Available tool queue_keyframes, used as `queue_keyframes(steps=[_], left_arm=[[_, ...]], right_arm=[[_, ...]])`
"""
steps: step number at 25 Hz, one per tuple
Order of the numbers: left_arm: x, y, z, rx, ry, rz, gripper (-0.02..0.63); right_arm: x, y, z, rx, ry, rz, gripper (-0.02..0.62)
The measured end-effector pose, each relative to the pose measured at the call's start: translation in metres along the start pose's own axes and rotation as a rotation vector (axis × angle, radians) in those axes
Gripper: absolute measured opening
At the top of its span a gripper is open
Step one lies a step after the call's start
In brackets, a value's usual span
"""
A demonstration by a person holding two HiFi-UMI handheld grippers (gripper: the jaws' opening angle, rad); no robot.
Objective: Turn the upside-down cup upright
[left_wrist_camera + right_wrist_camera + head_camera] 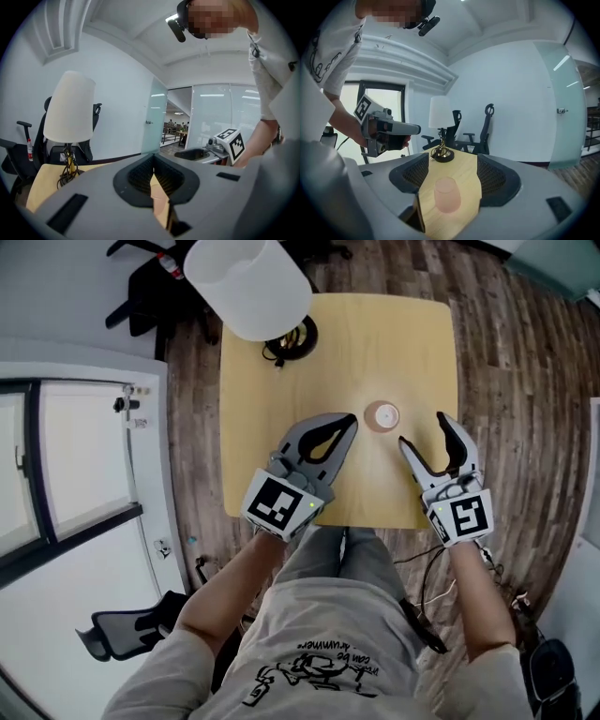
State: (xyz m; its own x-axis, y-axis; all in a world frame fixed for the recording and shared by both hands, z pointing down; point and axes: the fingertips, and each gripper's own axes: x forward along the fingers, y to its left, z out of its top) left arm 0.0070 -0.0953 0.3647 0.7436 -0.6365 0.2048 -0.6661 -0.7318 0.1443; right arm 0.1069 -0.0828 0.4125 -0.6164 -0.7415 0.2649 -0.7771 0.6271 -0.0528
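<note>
A pale pink translucent cup stands upside down on the wooden table, near its front half. My right gripper is open just to the right of it and a little nearer to me, touching nothing. In the right gripper view the cup shows through the gap between the spread jaws, a short way ahead of them. My left gripper is shut and empty, its tip just left of the cup. In the left gripper view its jaws meet over the table.
A lamp with a white shade and a dark base with coiled cable stands at the table's far left. Black office chairs stand beyond the table. The table's front edge runs under both grippers.
</note>
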Motion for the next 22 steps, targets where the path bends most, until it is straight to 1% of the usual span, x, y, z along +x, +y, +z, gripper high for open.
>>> queue_keyframes(steps=[4,8,11,15,19,22], left_arm=[[0.017,0.008,-0.038,-0.016,0.018,0.010,0.008],[0.030,0.013,-0.075,-0.007,0.055,0.006,0.008],[0.038,0.015,-0.089,-0.012,0.067,0.006,0.008],[0.047,0.022,-0.099,-0.034,0.068,0.011,0.008],[0.051,0.026,-0.104,-0.043,0.068,0.008,0.008],[0.051,0.030,-0.107,-0.052,0.071,0.010,0.008]], right_arm=[[0.020,-0.003,-0.045,0.041,0.003,0.009,0.336],[0.041,0.002,-0.080,0.037,0.038,0.014,0.353],[0.053,0.007,-0.101,0.034,0.079,0.023,0.360],[0.067,0.010,-0.112,0.013,0.105,0.036,0.371],[0.083,0.013,-0.113,-0.003,0.094,0.038,0.376],[0.093,0.014,-0.119,-0.008,0.110,0.034,0.376]])
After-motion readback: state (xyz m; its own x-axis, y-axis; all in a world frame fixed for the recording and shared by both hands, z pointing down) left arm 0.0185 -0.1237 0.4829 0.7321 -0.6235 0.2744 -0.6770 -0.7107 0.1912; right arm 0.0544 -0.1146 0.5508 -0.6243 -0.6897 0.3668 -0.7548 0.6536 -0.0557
